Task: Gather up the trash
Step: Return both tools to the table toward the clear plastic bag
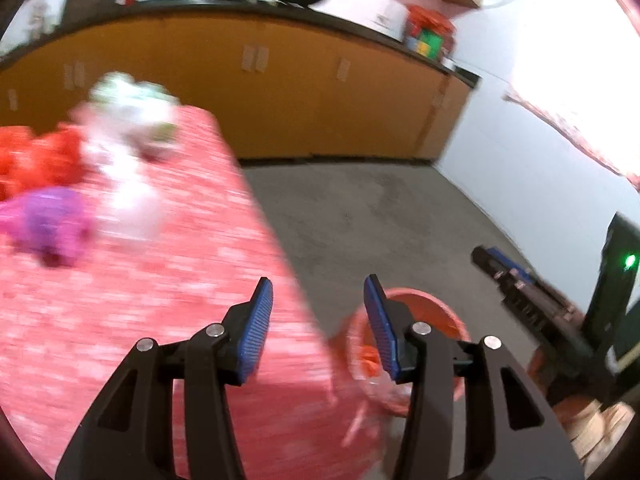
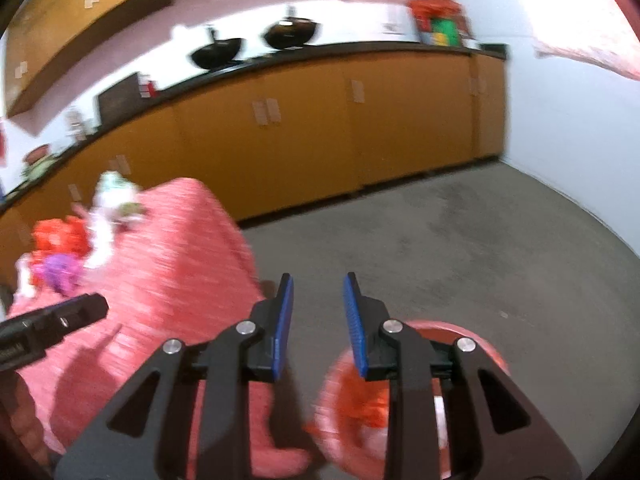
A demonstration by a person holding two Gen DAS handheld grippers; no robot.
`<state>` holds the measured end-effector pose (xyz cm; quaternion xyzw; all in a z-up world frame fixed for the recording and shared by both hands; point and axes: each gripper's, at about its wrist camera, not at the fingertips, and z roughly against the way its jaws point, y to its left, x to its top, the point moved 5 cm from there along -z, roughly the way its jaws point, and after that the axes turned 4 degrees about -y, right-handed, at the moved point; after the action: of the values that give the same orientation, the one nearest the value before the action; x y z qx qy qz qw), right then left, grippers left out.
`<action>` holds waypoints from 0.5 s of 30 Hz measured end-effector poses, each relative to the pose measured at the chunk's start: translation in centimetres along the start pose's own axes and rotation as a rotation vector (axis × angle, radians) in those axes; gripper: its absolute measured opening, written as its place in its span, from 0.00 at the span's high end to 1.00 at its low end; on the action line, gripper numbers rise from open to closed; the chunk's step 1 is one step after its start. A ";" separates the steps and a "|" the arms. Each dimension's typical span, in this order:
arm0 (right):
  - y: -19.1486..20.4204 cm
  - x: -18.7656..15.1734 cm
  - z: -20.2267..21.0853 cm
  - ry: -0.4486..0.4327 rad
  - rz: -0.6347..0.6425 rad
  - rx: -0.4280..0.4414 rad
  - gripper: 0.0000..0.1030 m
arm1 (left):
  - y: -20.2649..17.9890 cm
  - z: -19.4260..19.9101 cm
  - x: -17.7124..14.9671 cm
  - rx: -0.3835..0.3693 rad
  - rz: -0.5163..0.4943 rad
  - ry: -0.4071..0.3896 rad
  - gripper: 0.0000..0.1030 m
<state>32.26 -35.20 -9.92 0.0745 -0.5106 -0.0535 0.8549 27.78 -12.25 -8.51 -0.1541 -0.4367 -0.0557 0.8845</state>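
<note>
Seemingly between pickups, the left wrist view shows the left gripper (image 1: 318, 300) with its blue-padded jaws apart and empty over the edge of the pink-clothed table (image 1: 168, 320), the round red plastic bin (image 1: 436, 304) on the floor just below already holding some red scraps, while the blurred crumpled red wrapper (image 1: 36, 156), white plastic bag (image 1: 128, 148) and purple crumpled wrapper (image 1: 52, 220) lie on the far part of the cloth. From the right wrist view, the right gripper (image 2: 318, 292) also hangs apart and empty above the bin's rim, well away from that litter; the next move, I judge, calls for a reach back across the table to close on one piece, then a carry over the bin
</note>
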 end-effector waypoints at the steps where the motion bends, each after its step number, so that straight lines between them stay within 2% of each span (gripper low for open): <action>1: 2.1 0.6 -0.2 -0.001 0.020 0.031 0.74 | 1.4 0.7 0.2 0.025 0.006 -0.013 0.53; 9: 16.8 2.7 -3.0 0.030 0.137 0.236 0.74 | 16.7 7.8 1.7 0.334 0.060 -0.137 0.44; 12: 21.0 2.9 -4.6 0.061 0.151 0.282 0.71 | 20.9 9.6 1.6 0.408 0.103 -0.155 0.41; 15: 25.0 3.1 -6.9 0.098 0.166 0.310 0.63 | 24.7 11.1 1.3 0.475 0.132 -0.163 0.39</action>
<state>40.23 -10.66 -5.91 0.1655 -0.4746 0.1006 0.8586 25.93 14.70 -6.65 0.0260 -0.4965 0.1188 0.8595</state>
